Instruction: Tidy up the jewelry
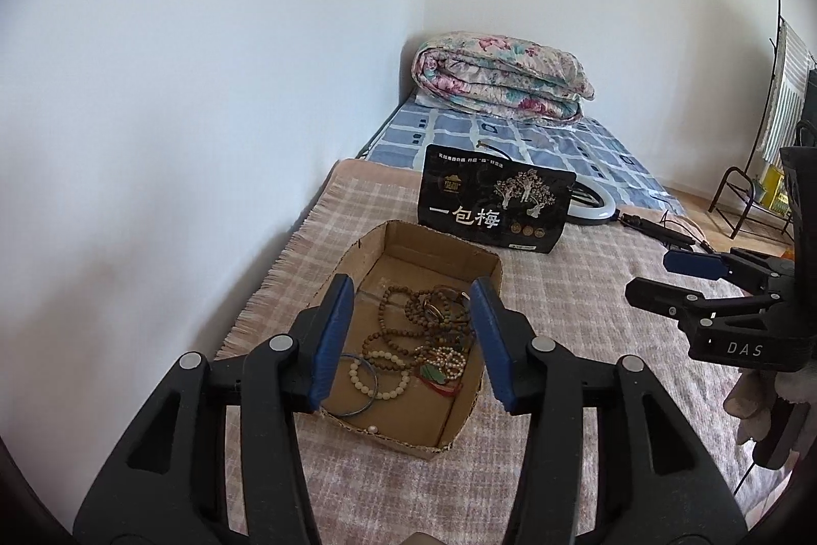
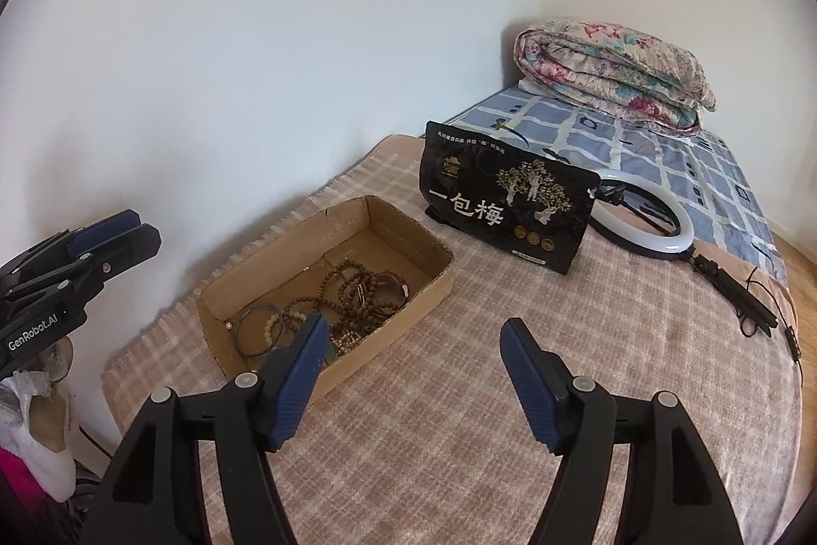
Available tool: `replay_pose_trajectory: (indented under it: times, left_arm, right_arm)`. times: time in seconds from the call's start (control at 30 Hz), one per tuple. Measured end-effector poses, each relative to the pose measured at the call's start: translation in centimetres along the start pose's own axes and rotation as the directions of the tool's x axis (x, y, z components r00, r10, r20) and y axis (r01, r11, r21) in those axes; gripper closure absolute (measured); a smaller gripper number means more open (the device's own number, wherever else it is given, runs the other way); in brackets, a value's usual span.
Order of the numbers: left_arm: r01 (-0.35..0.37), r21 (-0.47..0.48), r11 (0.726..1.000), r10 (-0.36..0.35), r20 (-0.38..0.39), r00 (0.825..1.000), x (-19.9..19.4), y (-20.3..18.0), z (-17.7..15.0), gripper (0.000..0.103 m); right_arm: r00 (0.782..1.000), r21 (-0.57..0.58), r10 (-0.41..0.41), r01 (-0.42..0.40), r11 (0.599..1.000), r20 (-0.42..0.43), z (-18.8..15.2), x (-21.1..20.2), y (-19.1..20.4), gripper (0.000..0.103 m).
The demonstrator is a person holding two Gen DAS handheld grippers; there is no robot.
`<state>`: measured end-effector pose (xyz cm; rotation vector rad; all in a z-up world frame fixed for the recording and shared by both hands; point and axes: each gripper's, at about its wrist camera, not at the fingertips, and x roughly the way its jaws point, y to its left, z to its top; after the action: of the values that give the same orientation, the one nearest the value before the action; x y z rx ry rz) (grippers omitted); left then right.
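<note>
Jewelry point(image 1: 418, 340) heaped in cardboard box point(image 1: 434, 249), lower centre of left view, on pink plaid blanket point(image 2: 459, 417) over bed. Bead strands look light, limp, tangle-prone; best pinched at single loop on heap's edge. Thin blue bangle point(image 1: 360, 386) stiff, slippery; grip across rim. Left tool point(image 1: 413, 340) spread, nothing between pads, box framed behind. Right tool point(image 2: 413, 371) spread wider, empty, over blanket beside box. Right view alone shows ring light point(image 2: 658, 238) whole; left view alone shows rack at right edge.

A black snack bag point(image 2: 505, 208) stands upright — ring light point(image 2: 644, 213) behind, folded quilt point(image 2: 607, 80) beyond.
</note>
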<state>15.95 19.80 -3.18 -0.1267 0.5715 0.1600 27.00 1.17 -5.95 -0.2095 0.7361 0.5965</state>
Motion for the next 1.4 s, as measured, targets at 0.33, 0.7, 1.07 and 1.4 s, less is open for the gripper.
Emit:
replay_pose_trajectory:
  times: [0.33, 0.7, 1.07, 1.4]
  left_arm:
    - [-0.001, 0.005, 1.000, 0.001, 0.036, 0.999, -2.9, -2.1, -0.8, 0.020]
    - [-0.040, 0.032, 0.999, 0.038, 0.060, 0.997, -4.6, -4.7, -1.4, 0.001]
    - [-0.055, 0.057, 0.997, 0.054, 0.014, 0.998, -3.9, -6.0, -2.6, 0.000]
    - [-0.058, 0.068, 0.996, 0.058, -0.004, 0.998, -3.5, -7.0, -2.7, 0.000]
  right_arm:
    - [0.997, 0.038, -0.066, 0.064, 0.997, 0.041, -1.9, -3.0, -2.2, 0.015]
    - [0.990, 0.076, -0.128, 0.123, 0.989, 0.052, -4.2, -4.3, -4.1, 0.000]
    - [0.988, 0.086, -0.148, 0.144, 0.986, 0.044, -5.8, -4.9, -5.2, 0.000]
    - [0.985, 0.072, -0.165, 0.161, 0.984, 0.045, -6.2, -5.0, -5.2, 0.000]
